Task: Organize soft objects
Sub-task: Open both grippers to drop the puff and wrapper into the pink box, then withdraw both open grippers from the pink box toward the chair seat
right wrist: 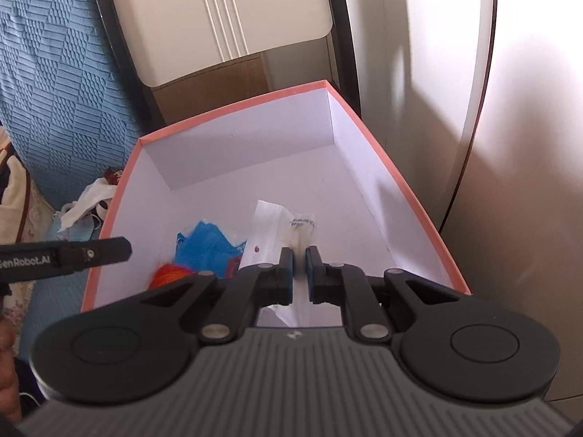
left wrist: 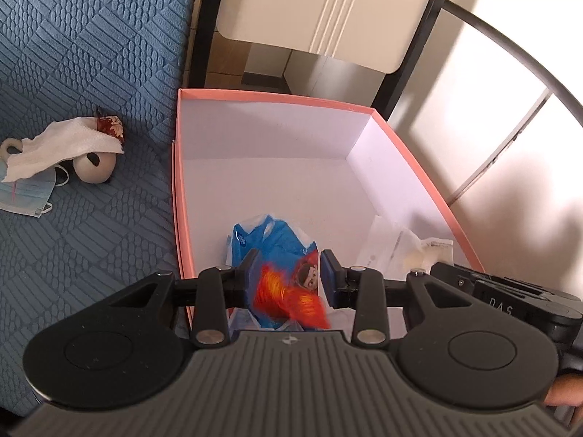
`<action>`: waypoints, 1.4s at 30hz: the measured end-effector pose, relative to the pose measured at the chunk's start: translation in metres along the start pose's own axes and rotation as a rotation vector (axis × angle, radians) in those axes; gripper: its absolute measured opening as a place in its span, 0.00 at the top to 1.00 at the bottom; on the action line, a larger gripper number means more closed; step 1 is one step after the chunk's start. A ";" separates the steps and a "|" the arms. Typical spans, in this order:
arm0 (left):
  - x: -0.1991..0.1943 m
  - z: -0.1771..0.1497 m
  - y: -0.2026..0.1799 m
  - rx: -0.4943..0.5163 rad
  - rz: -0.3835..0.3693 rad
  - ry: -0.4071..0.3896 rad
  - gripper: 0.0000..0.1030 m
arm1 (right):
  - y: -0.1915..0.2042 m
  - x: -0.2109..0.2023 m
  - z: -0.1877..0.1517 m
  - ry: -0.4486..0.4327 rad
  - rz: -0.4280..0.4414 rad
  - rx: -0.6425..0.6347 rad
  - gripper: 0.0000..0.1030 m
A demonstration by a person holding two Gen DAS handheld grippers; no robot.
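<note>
On the blue quilted cover (left wrist: 91,54) at the far left lies a small heap: a white tissue (left wrist: 62,145) draped over a pale round toy (left wrist: 96,167), a dark red patterned scrap (left wrist: 109,125) at its top edge, and a light blue face mask (left wrist: 25,193) under it all, well apart from the pink box (left wrist: 411,153). The box stands just beside the cover, open at the top, white inside, its far half bare.

Over the near end of the box hangs the left gripper (left wrist: 289,273), its jaws standing partly apart. Between them sits a blurred red-orange fluffy thing (left wrist: 288,296); it reaches close to the left pad, but whether either pad presses on it I cannot tell. Just below it, on the box floor, lies a blue printed plastic bag (left wrist: 273,236).

Right of the blue bag, also on the box floor, lies a white plastic bag (right wrist: 277,225) with dark lettering. The right gripper (right wrist: 299,267) reaches down over it with its jaws nearly together, and a fold of that white bag runs up through the narrow gap between the blue pads (right wrist: 288,266), so it is pinching the bag. From this side the left gripper's black body (right wrist: 73,255) juts in over the box's left rim.

A cream chair back (left wrist: 320,11) in a dark frame stands beyond the box, and a pale glossy wall (right wrist: 528,145) runs along the right.
</note>
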State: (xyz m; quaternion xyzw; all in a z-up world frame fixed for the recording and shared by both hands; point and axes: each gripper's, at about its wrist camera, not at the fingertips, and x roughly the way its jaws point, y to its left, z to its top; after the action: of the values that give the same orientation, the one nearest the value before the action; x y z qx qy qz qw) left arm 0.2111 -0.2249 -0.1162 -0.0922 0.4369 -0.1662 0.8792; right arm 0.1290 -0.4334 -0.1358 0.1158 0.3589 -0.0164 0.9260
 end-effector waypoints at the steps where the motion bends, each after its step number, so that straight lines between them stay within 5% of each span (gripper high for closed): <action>1: 0.000 -0.001 0.000 -0.001 0.004 0.001 0.52 | -0.001 0.000 0.000 0.002 0.001 0.004 0.87; 9: -0.009 -0.001 -0.003 0.003 0.009 -0.027 0.48 | 0.003 -0.005 0.005 -0.014 -0.004 -0.014 0.70; 42: -0.122 0.014 0.054 -0.052 0.066 -0.268 0.48 | 0.111 -0.046 0.021 -0.148 0.140 -0.173 0.67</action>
State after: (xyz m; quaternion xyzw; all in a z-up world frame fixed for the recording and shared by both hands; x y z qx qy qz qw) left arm 0.1652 -0.1293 -0.0343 -0.1218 0.3226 -0.1118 0.9320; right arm 0.1214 -0.3325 -0.0675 0.0589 0.2808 0.0709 0.9553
